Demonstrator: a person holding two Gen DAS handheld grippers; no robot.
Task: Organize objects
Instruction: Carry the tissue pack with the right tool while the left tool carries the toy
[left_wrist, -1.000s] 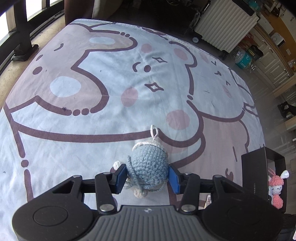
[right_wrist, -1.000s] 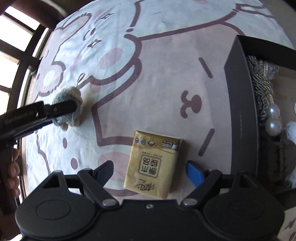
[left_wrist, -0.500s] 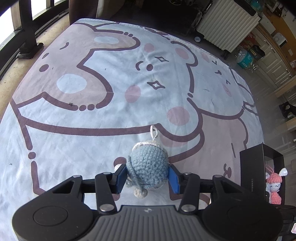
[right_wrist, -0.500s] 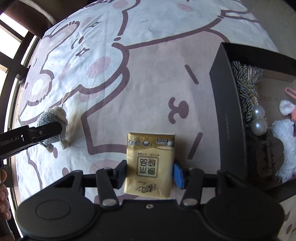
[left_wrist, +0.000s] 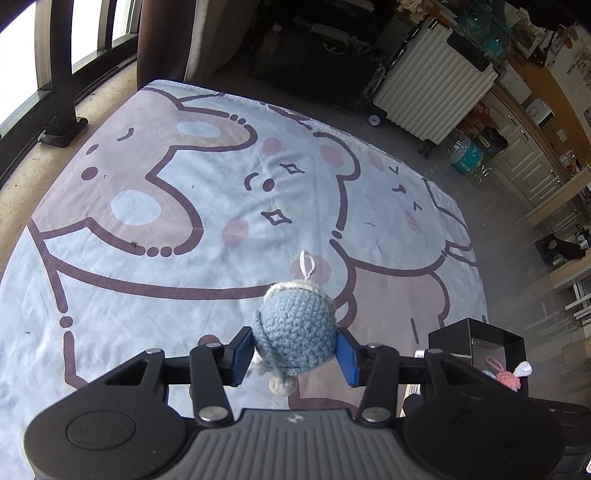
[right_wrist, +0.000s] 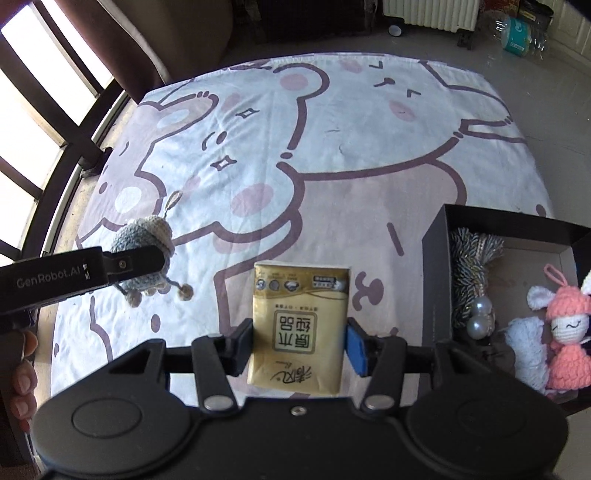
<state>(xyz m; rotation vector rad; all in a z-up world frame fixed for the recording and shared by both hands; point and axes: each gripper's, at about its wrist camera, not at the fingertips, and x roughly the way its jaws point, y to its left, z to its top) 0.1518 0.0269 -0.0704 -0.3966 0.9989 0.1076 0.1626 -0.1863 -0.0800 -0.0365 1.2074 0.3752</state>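
Left gripper (left_wrist: 295, 354) clamped on round blue crocheted yarn toy (left_wrist: 295, 328), right gripper (right_wrist: 300, 345) clamped on gold tissue pack (right_wrist: 299, 328) — both held clear above cartoon-print blanket (right_wrist: 332, 166), black open box (right_wrist: 436, 280) at right.
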